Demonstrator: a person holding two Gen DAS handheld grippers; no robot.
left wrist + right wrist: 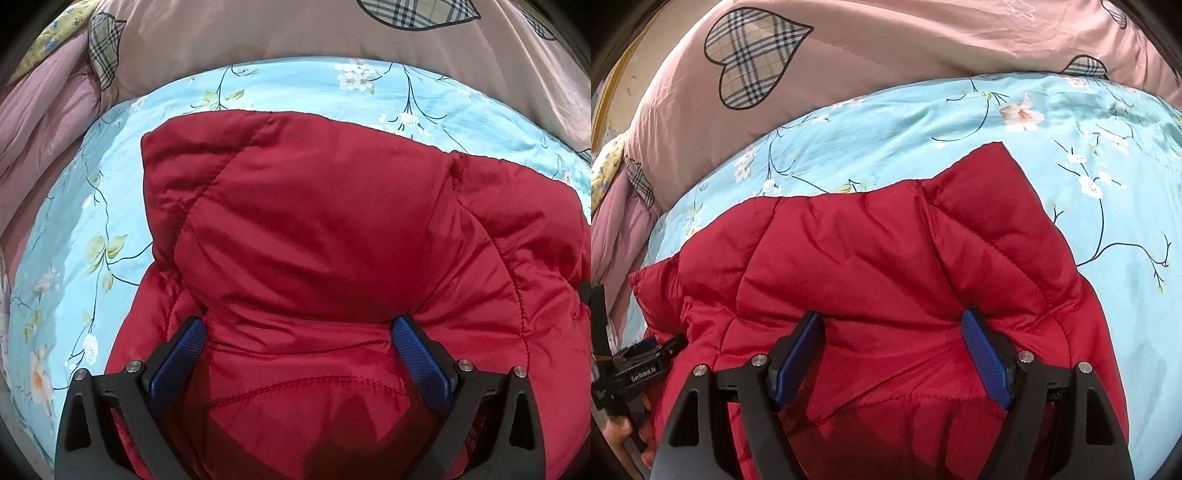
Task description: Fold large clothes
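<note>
A red quilted puffer jacket (325, 229) lies folded on a light blue floral sheet (74, 236). In the left wrist view my left gripper (299, 325) holds its jaws wide, its blue pads pressed into a thick bunch of the jacket's near edge. My right gripper (892, 317) grips the same near edge further right, and the padded cloth puckers around its blue pads (982, 354). The jacket (871, 251) spreads away from both grippers, one corner pointing toward the far right. The left gripper's body (639, 365) shows at the left edge of the right wrist view, with a person's fingers (624, 432) on it.
A pink quilt with plaid heart patches (753, 59) is heaped along the far side of the bed. More pink bedding (40, 122) and a yellow floral cloth (55, 33) are piled at the far left. Blue sheet (1108, 206) shows to the right of the jacket.
</note>
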